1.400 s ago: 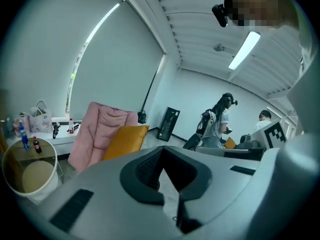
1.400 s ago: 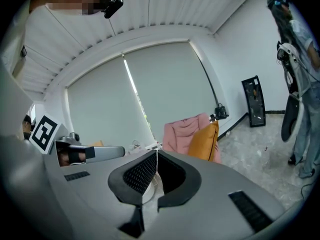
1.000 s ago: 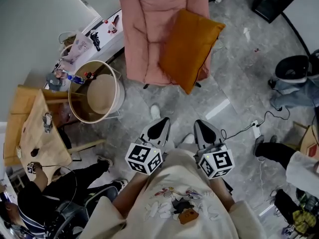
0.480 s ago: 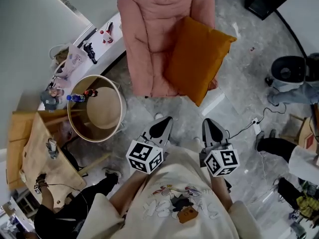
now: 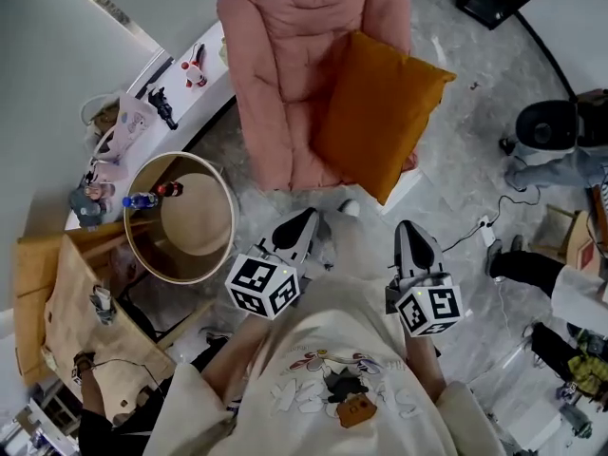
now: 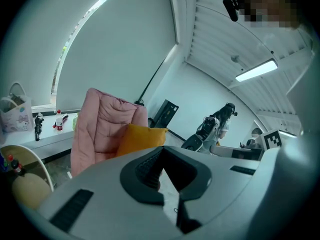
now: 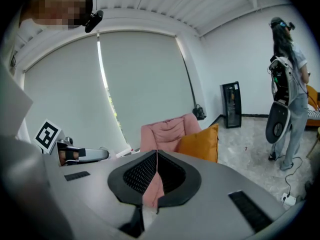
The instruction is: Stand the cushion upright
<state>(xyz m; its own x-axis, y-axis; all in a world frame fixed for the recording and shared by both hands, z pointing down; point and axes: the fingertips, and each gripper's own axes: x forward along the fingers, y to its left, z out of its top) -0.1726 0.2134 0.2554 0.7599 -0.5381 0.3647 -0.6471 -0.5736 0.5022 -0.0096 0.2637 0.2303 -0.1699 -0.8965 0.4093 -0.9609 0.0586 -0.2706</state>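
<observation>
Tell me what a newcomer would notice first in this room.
The bright orange cushion stands out most, propped at a slant against the pink armchair at the top centre of the head view. Lower left of the chair sits a round beige tub. Nearest the person, the left tongs and right tongs are both shut and empty, pointing toward the chair.

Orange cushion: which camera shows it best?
Head view: the whole orange cushion shows from above, resting against the pink armchair. Left gripper view catches only its upper part; right gripper view shows it small, its lower edge cut off.
</observation>
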